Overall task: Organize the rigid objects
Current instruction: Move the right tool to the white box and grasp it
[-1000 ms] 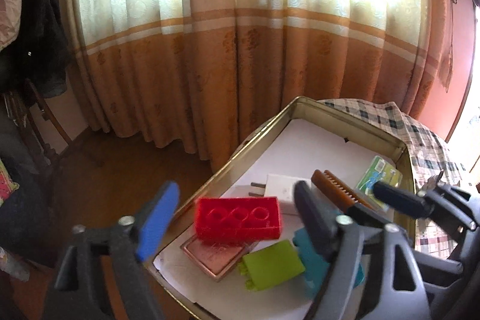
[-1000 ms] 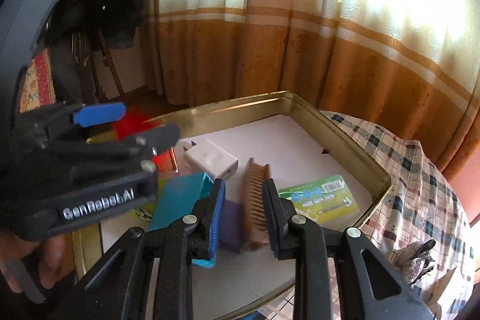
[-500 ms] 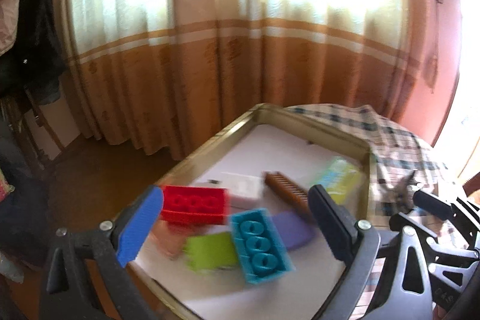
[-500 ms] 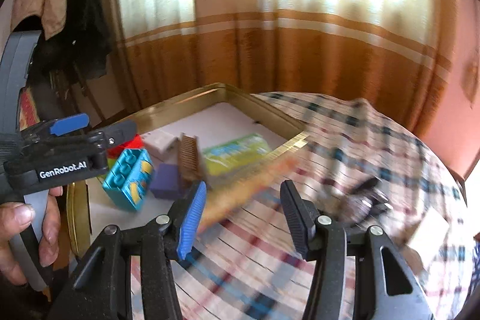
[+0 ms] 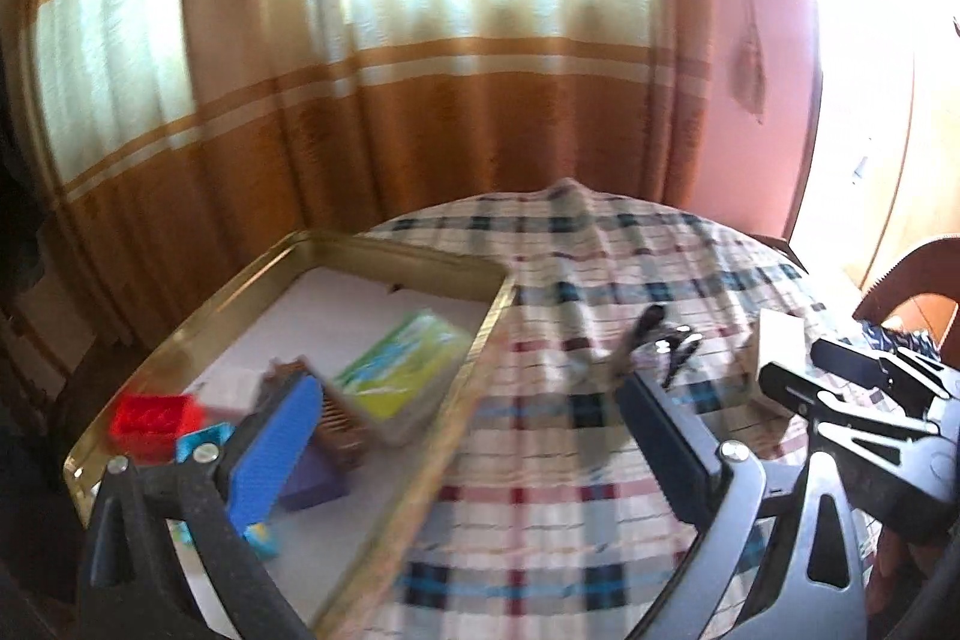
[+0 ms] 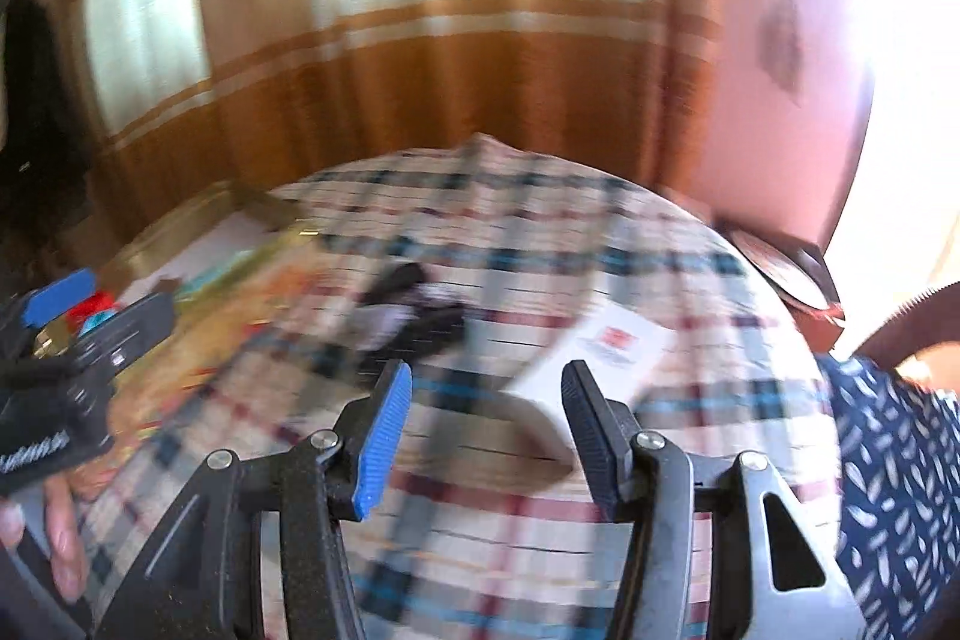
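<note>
A gold metal tray (image 5: 420, 262) on the plaid tablecloth holds a red brick (image 5: 153, 421), a teal brick (image 5: 201, 445), a purple block (image 5: 315, 481), a brown comb (image 5: 339, 427) and a green packet (image 5: 408, 364). My left gripper (image 5: 474, 454) is open and empty over the tray's right rim. My right gripper (image 6: 483, 433) is open and empty above the cloth, just before a white box (image 6: 591, 361). A black and silver clip (image 6: 414, 313) lies on the cloth, also in the left wrist view (image 5: 654, 346). The right wrist view is blurred.
The round table with plaid cloth (image 5: 600, 280) stands before orange and cream curtains (image 5: 420, 100). A wooden chair back (image 5: 912, 280) and a blue patterned cloth (image 6: 900, 490) are at the right. The left gripper also shows in the right wrist view (image 6: 90, 316).
Both grippers have swung right, away from the tray toward the open cloth. The right gripper, nearly shut over the comb a second ago, has opened wide and now faces the white box.
</note>
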